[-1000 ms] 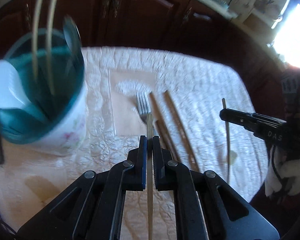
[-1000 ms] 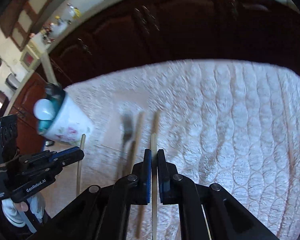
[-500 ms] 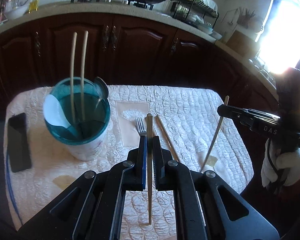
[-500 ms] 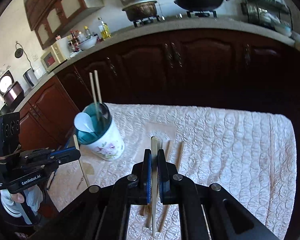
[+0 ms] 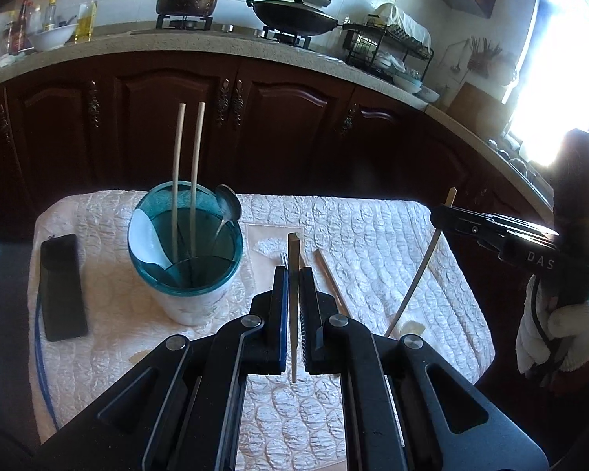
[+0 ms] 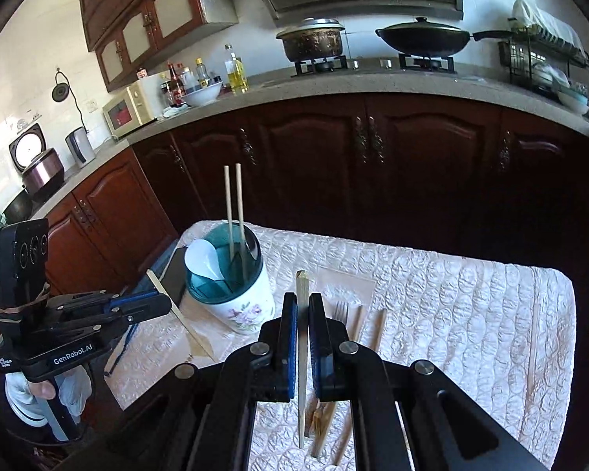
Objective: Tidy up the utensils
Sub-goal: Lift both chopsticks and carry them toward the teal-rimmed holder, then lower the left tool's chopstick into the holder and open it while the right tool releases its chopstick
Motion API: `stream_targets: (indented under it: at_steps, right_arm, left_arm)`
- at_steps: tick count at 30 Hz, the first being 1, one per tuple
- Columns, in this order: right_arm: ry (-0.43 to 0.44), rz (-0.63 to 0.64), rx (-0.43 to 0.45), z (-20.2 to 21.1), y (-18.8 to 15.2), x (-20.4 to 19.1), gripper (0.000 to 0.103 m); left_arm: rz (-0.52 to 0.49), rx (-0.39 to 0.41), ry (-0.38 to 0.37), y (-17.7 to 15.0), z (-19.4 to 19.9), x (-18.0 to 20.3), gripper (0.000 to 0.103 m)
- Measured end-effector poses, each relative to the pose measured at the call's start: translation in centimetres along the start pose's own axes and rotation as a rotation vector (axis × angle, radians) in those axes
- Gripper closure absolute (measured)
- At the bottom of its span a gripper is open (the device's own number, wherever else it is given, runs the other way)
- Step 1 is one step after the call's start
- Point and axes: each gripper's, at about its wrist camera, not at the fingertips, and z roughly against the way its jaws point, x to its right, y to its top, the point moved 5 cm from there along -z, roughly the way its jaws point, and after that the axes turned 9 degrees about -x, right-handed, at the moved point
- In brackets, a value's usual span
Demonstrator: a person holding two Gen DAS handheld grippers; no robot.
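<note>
Both grippers were clamped on a chopstick each, and both had come up off the table compared with a second earlier, when they sat low over the quilted cloth (image 5: 373,235). The left gripper (image 5: 291,274) pinched its chopstick (image 5: 293,337) between closed jaws, hanging clear of the cloth. The right gripper (image 6: 302,306) did the same with its own chopstick (image 6: 302,353); from the left camera that stick slanted down out of the jaws over the table's right side.

So the pickup looked done, and my guess is the next bit was carrying them over to the cup (image 5: 184,271), the flowered one with the teal insert on the left of the table. It already held two upright chopsticks (image 5: 194,180), a white spoon (image 5: 147,239) and a metal spoon (image 5: 228,204).

Left on the cloth were a fork (image 6: 341,310) and a couple of darker chopsticks (image 6: 379,329), so the job wasn't nearly finished. A dark phone (image 5: 62,286) lay left of the cup.

Readable text: "GenRobot.AI" on the left tool's side, "DAS" on the right one's.
</note>
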Motion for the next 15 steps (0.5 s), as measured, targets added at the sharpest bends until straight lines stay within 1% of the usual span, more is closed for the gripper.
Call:
stream_targets:
  at_steps: [15]
  right_arm:
    - [0.019, 0.021, 0.014, 0.2, 0.9, -1.7, 0.098]
  left_arm:
    - [0.000, 0.027, 0.015, 0.4, 2.0, -0.3, 0.099]
